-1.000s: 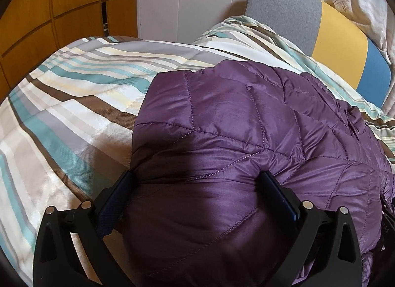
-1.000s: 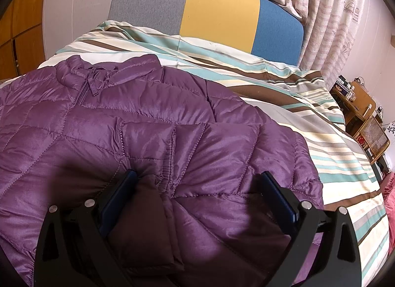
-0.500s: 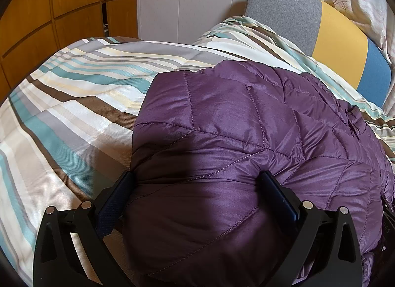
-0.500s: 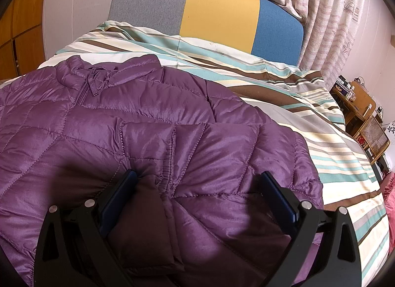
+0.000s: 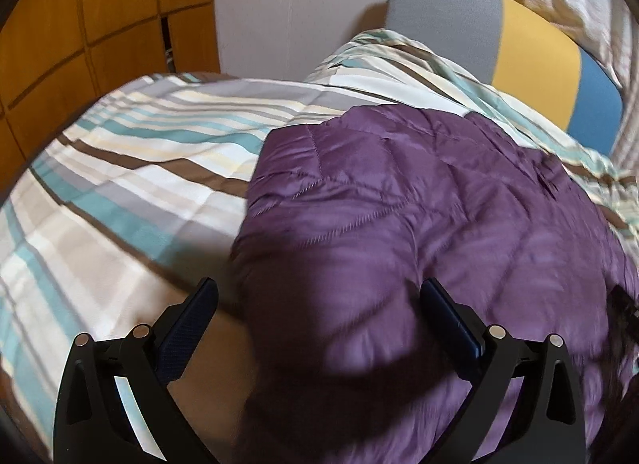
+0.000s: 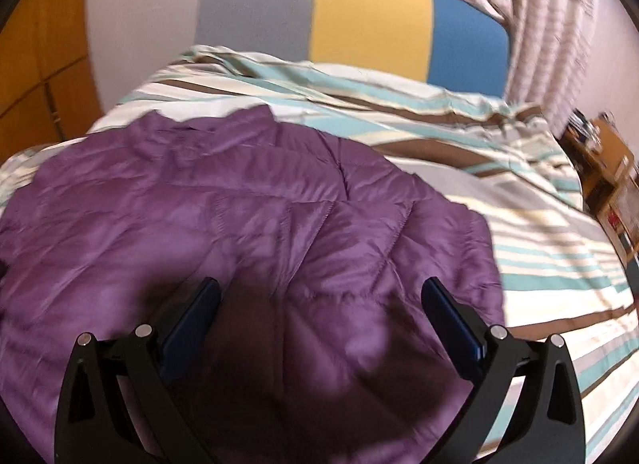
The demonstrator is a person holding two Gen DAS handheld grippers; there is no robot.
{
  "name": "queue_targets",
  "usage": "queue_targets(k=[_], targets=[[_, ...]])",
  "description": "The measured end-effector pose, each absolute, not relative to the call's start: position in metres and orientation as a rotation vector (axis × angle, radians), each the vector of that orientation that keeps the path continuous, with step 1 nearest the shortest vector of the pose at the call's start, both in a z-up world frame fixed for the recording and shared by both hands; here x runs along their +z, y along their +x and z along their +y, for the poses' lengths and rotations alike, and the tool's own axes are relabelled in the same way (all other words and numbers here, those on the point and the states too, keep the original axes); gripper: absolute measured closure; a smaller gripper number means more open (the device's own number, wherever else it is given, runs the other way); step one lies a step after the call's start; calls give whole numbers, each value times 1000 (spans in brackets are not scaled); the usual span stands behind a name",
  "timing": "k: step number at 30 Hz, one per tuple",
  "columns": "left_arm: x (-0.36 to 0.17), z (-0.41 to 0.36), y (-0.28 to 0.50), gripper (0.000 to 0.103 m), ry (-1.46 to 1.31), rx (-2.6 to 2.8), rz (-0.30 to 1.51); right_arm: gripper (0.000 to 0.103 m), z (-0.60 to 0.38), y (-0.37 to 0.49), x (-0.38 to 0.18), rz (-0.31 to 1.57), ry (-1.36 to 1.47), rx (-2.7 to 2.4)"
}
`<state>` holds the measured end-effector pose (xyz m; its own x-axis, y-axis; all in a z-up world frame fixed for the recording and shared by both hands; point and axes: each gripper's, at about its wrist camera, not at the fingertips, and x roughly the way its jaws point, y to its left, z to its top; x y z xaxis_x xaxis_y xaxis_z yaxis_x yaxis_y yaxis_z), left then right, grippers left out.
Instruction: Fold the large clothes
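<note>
Jacket lies folded on the striped bed, spreading from centre toward 3 o'clock in the left view. Both views have blurred and pulled back: left gripper and right gripper, jaws spread and empty, are lifting away, suggesting this fold is finished.

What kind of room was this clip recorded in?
Most likely a bedroom. A purple quilted jacket lies on a bed made up with a striped duvet, backed by a grey, yellow and blue padded headboard. Patterned curtains hang behind it, and wooden wardrobe panels line one side.
</note>
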<state>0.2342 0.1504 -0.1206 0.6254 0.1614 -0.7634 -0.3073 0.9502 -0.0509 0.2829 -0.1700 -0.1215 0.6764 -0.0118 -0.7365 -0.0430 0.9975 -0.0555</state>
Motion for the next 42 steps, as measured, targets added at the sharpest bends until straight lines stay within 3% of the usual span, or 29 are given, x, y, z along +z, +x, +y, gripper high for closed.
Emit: queue_targets(k=[15, 22, 24, 33, 35, 37, 39, 42], targets=[[-123, 130, 118, 3, -88, 176, 868, 4, -222, 127, -105, 897, -4, 153], [-134, 150, 49, 3, -166, 118, 857, 24, -260, 56, -117, 958, 53, 182], [-137, 155, 33, 4, -186, 118, 852, 26, -267, 44, -120, 981, 78, 193], [-143, 148, -22, 29, -223, -28, 849, 30, -280, -2, -142, 1092, 135, 264], [-144, 138, -24, 40, -182, -40, 861, 45, -280, -6, -144, 1090, 175, 272], [-144, 126, -25, 67, -136, -55, 872, 74, -274, -6, -142, 1090, 176, 324], [-139, 122, -23, 86, -150, -94, 887, 89, -269, -3, -139, 1094, 189, 374], [-125, 127, -19, 91, -226, -134, 859, 94, -273, 7, -127, 1060, 293, 427]])
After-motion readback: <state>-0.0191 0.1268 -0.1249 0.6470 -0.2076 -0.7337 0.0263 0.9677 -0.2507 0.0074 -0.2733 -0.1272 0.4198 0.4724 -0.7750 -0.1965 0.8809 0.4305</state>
